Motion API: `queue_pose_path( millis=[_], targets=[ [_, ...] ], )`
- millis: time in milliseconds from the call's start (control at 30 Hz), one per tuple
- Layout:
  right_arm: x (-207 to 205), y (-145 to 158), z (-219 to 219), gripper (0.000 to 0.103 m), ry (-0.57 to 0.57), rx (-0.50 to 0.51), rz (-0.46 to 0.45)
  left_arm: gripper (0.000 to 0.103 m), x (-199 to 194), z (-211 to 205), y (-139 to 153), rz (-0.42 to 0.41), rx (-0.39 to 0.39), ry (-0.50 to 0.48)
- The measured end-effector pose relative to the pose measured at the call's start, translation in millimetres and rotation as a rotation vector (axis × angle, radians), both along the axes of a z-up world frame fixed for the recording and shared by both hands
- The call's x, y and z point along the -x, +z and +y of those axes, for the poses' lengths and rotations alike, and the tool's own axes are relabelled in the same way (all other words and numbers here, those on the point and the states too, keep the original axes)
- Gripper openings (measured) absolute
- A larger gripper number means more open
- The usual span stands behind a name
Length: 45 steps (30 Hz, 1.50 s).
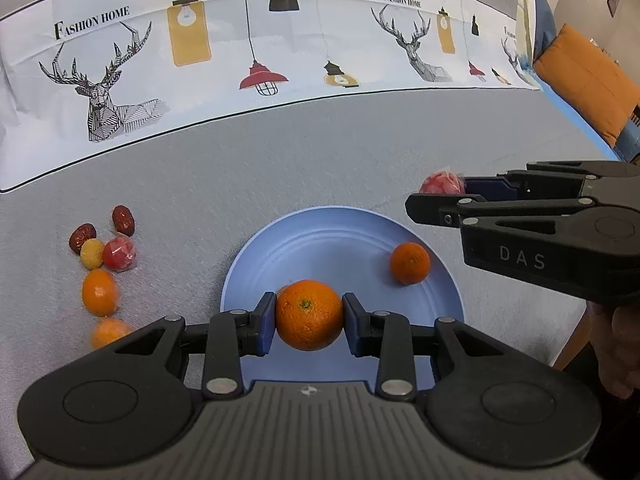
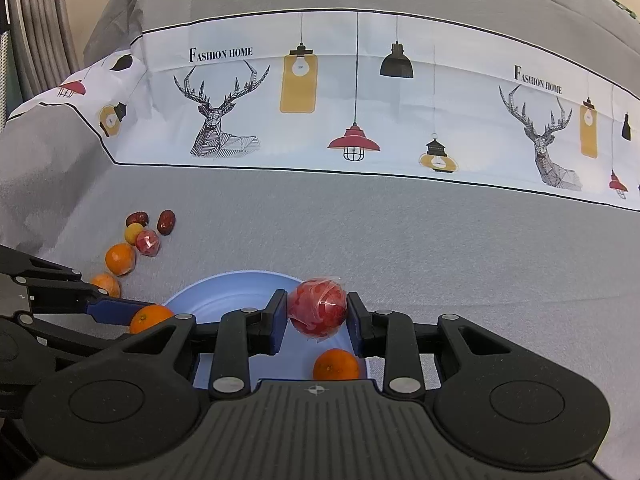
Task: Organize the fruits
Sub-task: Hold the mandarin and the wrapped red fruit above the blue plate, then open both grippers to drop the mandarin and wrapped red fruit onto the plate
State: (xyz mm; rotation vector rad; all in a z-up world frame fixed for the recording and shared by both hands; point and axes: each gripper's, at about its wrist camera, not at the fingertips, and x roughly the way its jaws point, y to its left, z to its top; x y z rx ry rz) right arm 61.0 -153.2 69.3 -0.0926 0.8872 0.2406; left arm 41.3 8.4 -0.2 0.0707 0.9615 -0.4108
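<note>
My left tool [image 1: 309,315]: clamped on an orange [image 1: 308,314] — above the blue plate [image 1: 280,248].
My right tool [image 2: 318,312]: clamped on a red wrapped fruit [image 2: 318,307].

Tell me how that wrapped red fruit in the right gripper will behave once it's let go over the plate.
The red fruit is round, so it will probably roll on the plate, perhaps toward the small orange. Its clear wrap looks glossy and crinkled, so the right gripper may slip slightly. It seems small, likely light.
</note>
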Motion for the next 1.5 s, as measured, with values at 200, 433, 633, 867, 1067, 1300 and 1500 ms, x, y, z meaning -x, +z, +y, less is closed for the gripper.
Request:
queue_pose_path(
  millis=[200,433,633,867,1067,1300,1500],
  targets=[
    [0.1,-0.7,0.1,0.033,0.006,0.003,0.002,0.038,1.1,-2.9,-1.3,0.007,-0.003,-0.013],
    [0.1,-0.7,0.4,0.033,0.012,0.006,0.001,0.038,2.0,-5.4,-2.8,0.013,-0.009,-0.025],
    [0.3,-0.6,0.9,0.033,0.015,0.007,0.001,0.038,1.7,-6.5,-3.3,0.014,-0.012,-0.031],
    [0.4,-0.2,1.2,0.033,0.015,0.007,0.002,0.038,1.6,-7.5,-3.3,0.014,-0.015,-0.032],
    [0.3,-0.2,1.4,0.033,0.015,0.007,0.002,0.039,1.7,-7.9,-3.0,0.012,-0.015,-0.031],
    [0.0,-2.7,3.9,0.043,0.015,0.020,0.017,0.044,0.6,-3.9,-0.6,0.014,0.005,-0.012],
    [-0.9,-2.5,2.4,0.053,0.008,0.027,0.015,0.051,0.3,-2.3,2.1,0.007,0.011,-0.002]
  ],
)
